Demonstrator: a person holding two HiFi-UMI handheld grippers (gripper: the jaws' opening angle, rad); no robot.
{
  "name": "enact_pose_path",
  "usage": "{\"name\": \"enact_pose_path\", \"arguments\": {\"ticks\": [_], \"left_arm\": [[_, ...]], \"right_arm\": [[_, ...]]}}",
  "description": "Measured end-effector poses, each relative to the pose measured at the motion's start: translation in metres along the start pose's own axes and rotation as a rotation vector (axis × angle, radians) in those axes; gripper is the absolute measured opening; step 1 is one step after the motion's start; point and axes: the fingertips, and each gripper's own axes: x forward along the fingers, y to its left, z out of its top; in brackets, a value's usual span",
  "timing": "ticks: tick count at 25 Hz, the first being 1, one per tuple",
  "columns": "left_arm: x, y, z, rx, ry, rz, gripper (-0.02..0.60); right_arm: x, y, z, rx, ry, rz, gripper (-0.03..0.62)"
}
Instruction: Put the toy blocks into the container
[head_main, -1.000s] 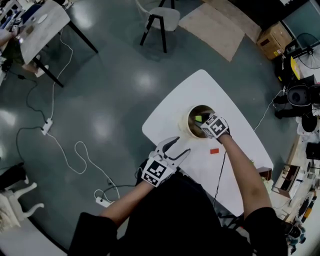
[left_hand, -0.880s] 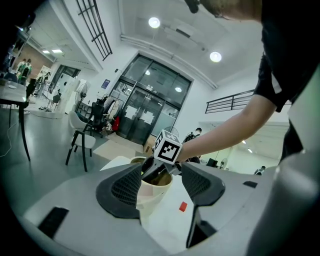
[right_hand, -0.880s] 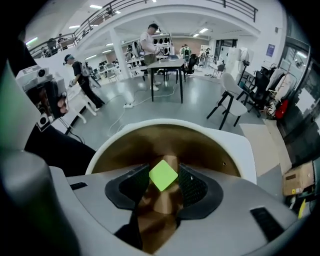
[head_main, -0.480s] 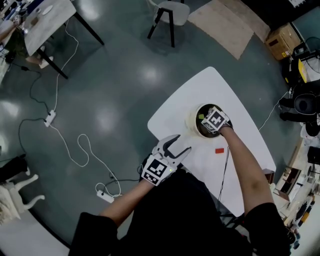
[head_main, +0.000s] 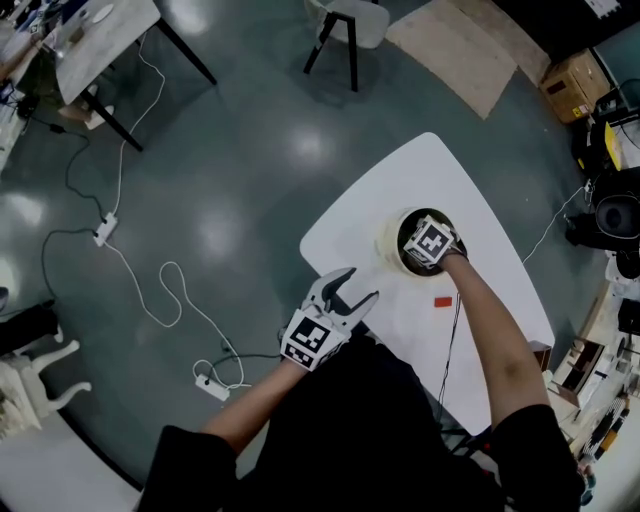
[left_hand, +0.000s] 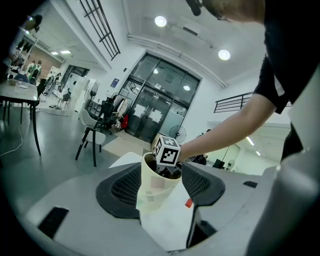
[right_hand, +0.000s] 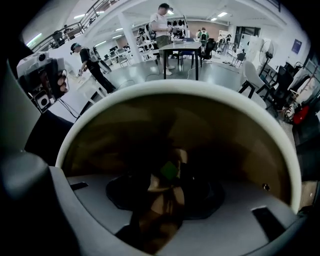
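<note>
White table (head_main: 400, 190) carries the job, with a cream container (head_main: 390, 240) standing near its middle. Its brown inside fills the right gripper view.

Pointing steeply down, the right gripper (right_hand: 166, 182) is sunk inside the container's rim, and its jaws look clenched on a pale wooden block (right_hand: 162, 200). The dim light leaves that grip a little unsure. The left gripper (head_main: 352, 288) hangs at the near edge of the table, aimed at the container, with its jaws spread wide and nothing between them.

A red block (head_main: 443, 301) lies on the table, just beside the container on the near side. A small green block (right_hand: 169, 170) sits at the bottom of the container, just past the right jaw tips.

I judge this to be the drop-off step for the wooden block. The next move calls for spreading the right jaws to let it fall beside the green one, then lifting straight up clear of the rim. After that the red block is left to fetch, and either gripper is near it.
</note>
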Motion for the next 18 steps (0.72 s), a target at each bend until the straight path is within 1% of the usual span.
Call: {"name": "enact_pose_path", "arguments": {"ticks": [5,11,14,18], "left_arm": [[0.000,-0.002,0.001,0.013,0.004,-0.005,0.230],[0.004,-0.013,0.003,0.036,0.008,-0.024,0.230],[0.006,-0.022,0.001,0.049,0.017,-0.039,0.230],[0.005,-0.030,-0.002,0.053,0.026,-0.047,0.230]], "right_arm": [[-0.013,-0.008,0.002,0.032,-0.040,-0.028,0.158],[-0.038,-0.001,0.009,0.037,-0.116,-0.035,0.156],[-0.054,0.006,0.016,0.071,-0.189,-0.039,0.156],[-0.077,0.016,0.023,0.123,-0.317,-0.048,0.156]]}}
